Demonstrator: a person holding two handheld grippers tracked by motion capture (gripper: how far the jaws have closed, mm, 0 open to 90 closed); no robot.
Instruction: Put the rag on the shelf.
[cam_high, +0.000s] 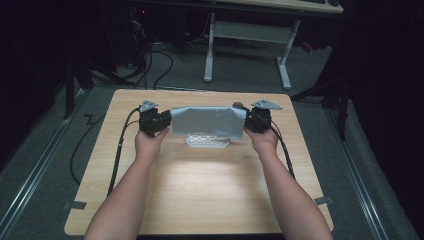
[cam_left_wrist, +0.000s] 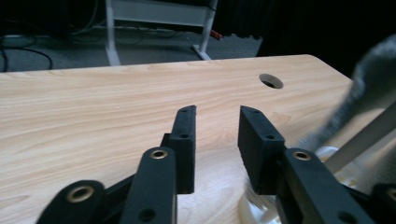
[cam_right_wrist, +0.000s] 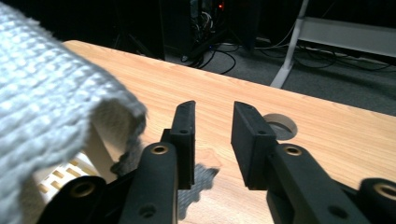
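Left gripper (cam_high: 162, 122): we are seeing it released, jaws apart, holding nothing;
Right gripper (cam_high: 251, 121): released too;
Grey cloth (cam_high: 208, 120): draping over a white rack (cam_high: 207, 141) near the table's (cam_high: 200, 200) far edge

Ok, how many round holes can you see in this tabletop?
1. The hole is near the table's far edge, just behind the towel's right end, close to the right gripper. The towel and rack may hide others.

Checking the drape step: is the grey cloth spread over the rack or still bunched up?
Spread: the grey cloth hangs flat across the white rack, between both open grippers.
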